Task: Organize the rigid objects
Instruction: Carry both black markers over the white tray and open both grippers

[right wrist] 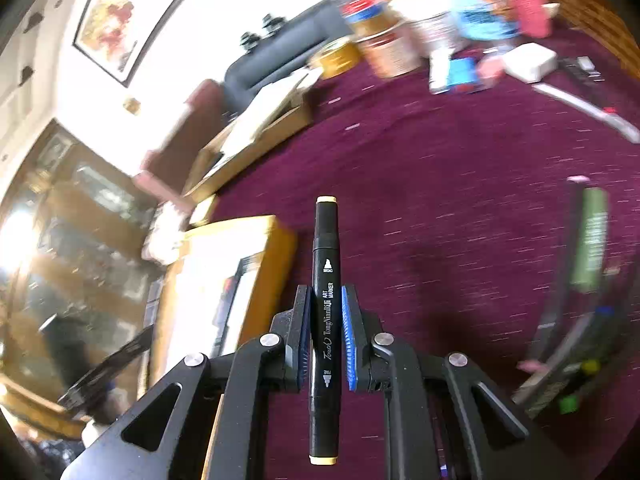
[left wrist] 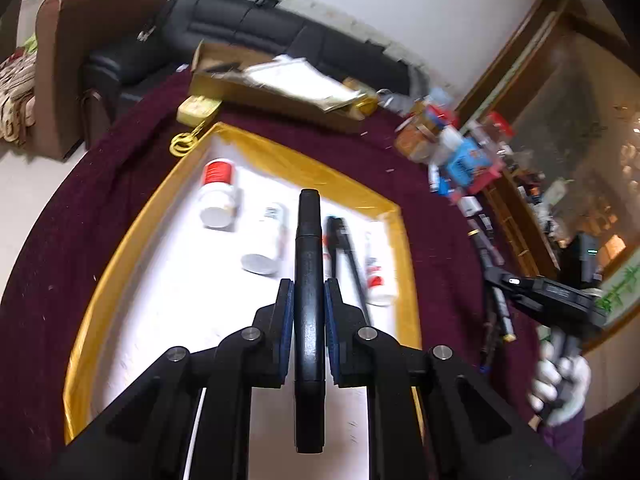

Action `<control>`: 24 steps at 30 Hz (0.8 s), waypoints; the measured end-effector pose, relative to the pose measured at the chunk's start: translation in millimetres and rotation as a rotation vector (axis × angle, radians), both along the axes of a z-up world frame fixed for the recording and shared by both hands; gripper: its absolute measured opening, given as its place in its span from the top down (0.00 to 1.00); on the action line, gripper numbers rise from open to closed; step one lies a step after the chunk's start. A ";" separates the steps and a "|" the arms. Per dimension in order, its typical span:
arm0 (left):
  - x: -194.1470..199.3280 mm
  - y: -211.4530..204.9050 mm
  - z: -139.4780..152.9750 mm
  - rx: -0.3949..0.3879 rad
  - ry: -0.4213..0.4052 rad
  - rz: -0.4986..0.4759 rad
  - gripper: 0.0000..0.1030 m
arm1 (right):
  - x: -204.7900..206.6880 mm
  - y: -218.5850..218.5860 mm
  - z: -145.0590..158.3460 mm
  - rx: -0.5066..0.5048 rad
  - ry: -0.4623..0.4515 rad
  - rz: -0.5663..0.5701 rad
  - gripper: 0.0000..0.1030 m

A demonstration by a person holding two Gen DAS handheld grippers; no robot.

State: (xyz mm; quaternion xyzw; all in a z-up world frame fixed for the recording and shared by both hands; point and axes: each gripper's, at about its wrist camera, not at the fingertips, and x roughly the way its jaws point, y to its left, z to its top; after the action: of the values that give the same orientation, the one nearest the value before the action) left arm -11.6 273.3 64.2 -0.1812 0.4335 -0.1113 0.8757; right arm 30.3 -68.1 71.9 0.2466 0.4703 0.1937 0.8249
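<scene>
Bottles (left wrist: 218,196) lie on their sides at the left of the gold-rimmed tray (left wrist: 120,248); over its middle the left hand-held gripper (left wrist: 308,292) is clenched on a black marker (left wrist: 308,240). Further right, above the maroon surface (right wrist: 440,200), the right hand-held gripper (right wrist: 325,300) clamps an art marker (right wrist: 326,280) pointing forward.

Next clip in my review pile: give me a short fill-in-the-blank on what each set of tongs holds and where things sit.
1. The left tongs are shut on a plain ____ marker pen.
2. The right tongs grip a black art marker with cream end caps, held above the ____ cloth.
3. The white bottle with a red cap lies inside the ____-rimmed white tray.

Missing words: black; maroon; yellow
</scene>
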 end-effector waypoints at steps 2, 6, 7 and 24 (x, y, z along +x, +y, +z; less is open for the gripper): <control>9.0 3.1 -7.9 0.017 0.031 0.014 0.88 | 4.6 21.4 0.6 0.032 0.012 0.046 0.87; 13.3 12.8 -21.3 0.037 0.081 0.054 0.88 | 9.5 69.7 0.1 0.041 0.027 0.132 0.87; 13.4 15.4 -24.5 0.036 0.092 0.064 0.88 | 10.6 81.5 -0.8 0.040 0.032 0.154 0.87; -34.8 66.4 -17.2 -0.177 0.021 0.203 0.63 | 10.0 232.2 -39.5 -0.062 0.106 0.417 0.87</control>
State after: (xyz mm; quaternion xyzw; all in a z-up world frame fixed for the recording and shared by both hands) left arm -46.4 339.7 47.0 -0.3017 0.4107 -0.0579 0.8585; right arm 40.3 164.1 32.4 0.1286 0.5596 0.3322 0.7483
